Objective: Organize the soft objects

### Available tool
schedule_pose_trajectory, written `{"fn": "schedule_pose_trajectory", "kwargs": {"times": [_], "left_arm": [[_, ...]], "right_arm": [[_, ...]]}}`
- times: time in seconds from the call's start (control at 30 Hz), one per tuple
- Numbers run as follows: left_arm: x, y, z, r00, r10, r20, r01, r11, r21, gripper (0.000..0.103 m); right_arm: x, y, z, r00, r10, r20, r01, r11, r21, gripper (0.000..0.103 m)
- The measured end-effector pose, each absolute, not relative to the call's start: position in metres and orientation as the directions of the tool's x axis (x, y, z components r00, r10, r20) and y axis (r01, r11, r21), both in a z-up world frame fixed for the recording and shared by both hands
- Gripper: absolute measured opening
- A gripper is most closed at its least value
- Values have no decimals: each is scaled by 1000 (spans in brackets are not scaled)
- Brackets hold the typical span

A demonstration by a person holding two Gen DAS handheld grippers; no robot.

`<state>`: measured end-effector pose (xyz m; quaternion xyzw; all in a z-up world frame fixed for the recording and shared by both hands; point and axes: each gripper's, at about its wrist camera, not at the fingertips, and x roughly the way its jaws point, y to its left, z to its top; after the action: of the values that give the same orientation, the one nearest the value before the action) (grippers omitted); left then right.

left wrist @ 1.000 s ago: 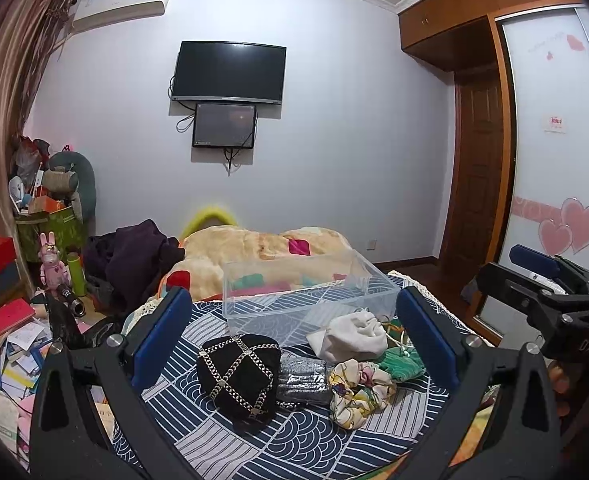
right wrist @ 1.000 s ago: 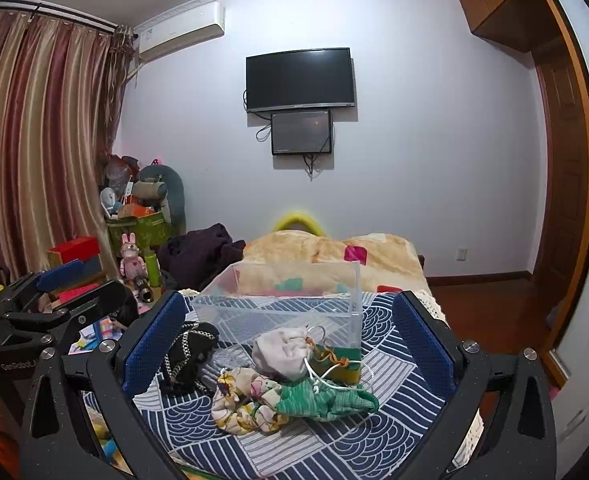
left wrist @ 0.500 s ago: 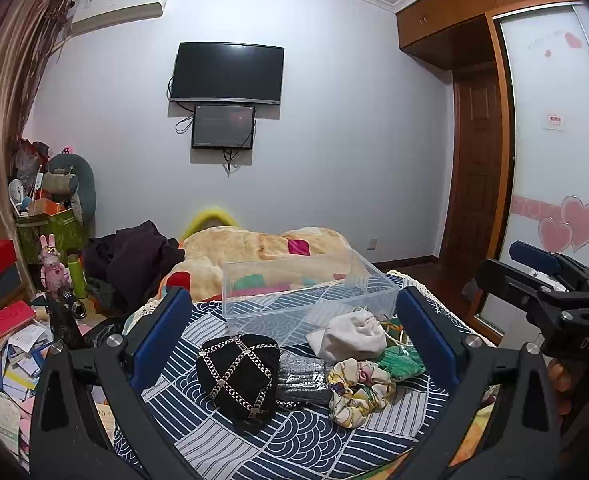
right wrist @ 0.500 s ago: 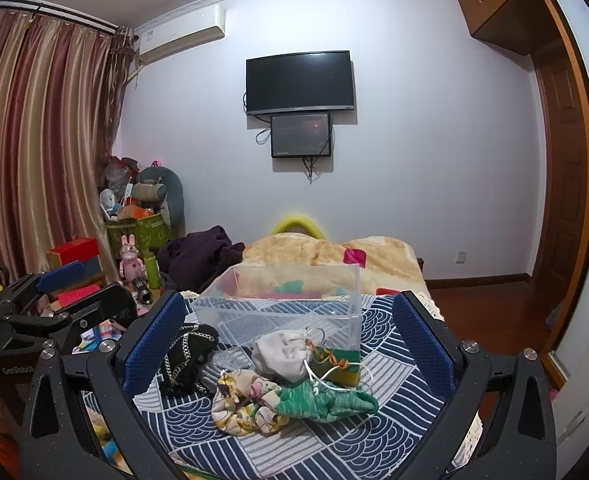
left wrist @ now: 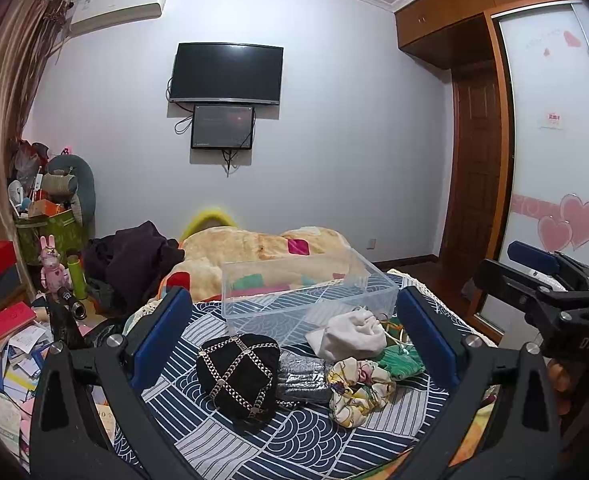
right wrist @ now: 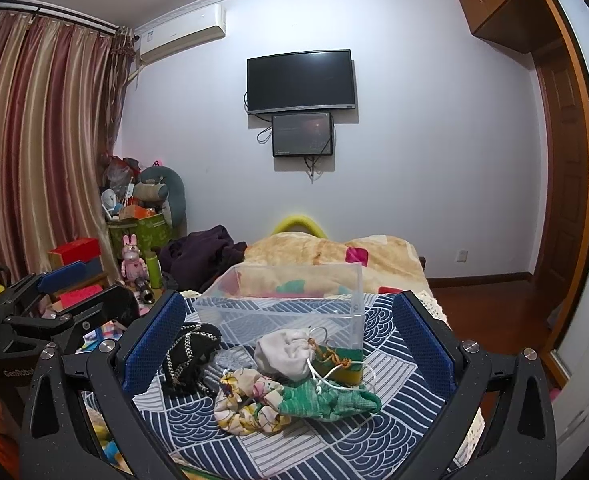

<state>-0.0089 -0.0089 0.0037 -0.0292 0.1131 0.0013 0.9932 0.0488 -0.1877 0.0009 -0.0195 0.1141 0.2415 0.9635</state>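
Observation:
Several soft things lie on the blue patterned bedspread: a black pouch with chain straps, a silver glitter pouch, a floral scrunchie, a white drawstring bag and a green pouch. A clear plastic box stands empty behind them. My left gripper is open above them. My right gripper is open over the same pile: white bag, scrunchie, green pouch, black pouch, clear box.
A beige blanket and dark clothes lie behind the box. Boxes, books and toys crowd the floor at the left. A wardrobe with heart stickers and a wooden door stand at the right.
Both grippers have stayed open and nearly still; the views have only drifted slightly. Nothing on the bed has moved.

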Motion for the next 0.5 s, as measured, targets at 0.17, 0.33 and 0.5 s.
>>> {"fn": "schedule_pose_trajectory", "kwargs": {"times": [0.17, 0.33, 0.5], "left_arm": [[-9, -9, 3, 974, -5, -225, -8, 998, -60, 103], [-9, -8, 4, 975, -9, -223, -5, 998, -63, 103], [-7, -7, 2, 974, -17, -226, 3, 998, -62, 103]], "right_arm": [[49, -188, 1, 858, 460, -229, -468, 883, 19, 103], [50, -187, 1, 863, 452, -227, -461, 887, 14, 103], [51, -186, 0, 863, 450, -230, -460, 888, 11, 103]]}}
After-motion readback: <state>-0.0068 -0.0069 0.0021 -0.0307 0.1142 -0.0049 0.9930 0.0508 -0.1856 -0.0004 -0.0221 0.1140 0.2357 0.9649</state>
